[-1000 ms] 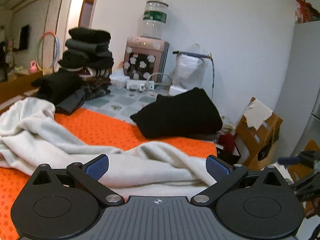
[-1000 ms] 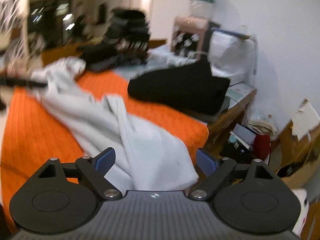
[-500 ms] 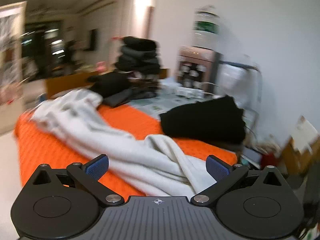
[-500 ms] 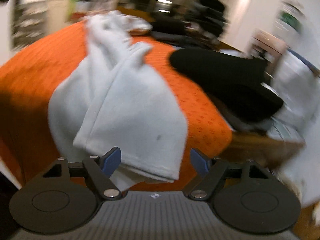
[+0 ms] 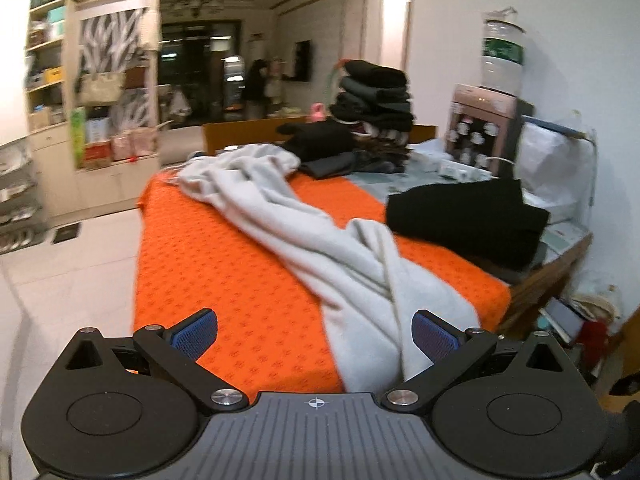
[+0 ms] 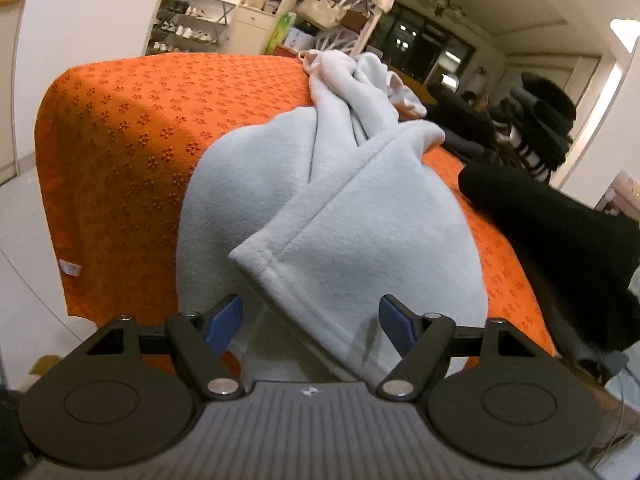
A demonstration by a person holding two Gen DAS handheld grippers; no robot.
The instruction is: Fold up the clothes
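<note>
A pale grey fleece garment [image 5: 312, 236] lies crumpled in a long twisted strip across the orange mat [image 5: 224, 280] on the table. Its near end hangs over the mat's front edge. My left gripper [image 5: 316, 336] is open, held back from the table with the cloth's near end by its right finger. In the right wrist view the same garment [image 6: 344, 216] fills the middle, a hemmed corner pointing toward me. My right gripper [image 6: 312, 322] is open, its fingers on either side of that hemmed edge, not closed on it.
A folded black garment [image 5: 468, 216] lies on the mat's right side. A tall stack of dark folded clothes [image 5: 376, 100] stands at the back, beside a water dispenser [image 5: 488, 120]. Shelves [image 5: 96, 92] and tiled floor [image 5: 68, 264] lie left of the table.
Both grippers have swung left and pulled back from the table. The right one now looks along the garment from its near end, closer to the hem. Both stayed open.
</note>
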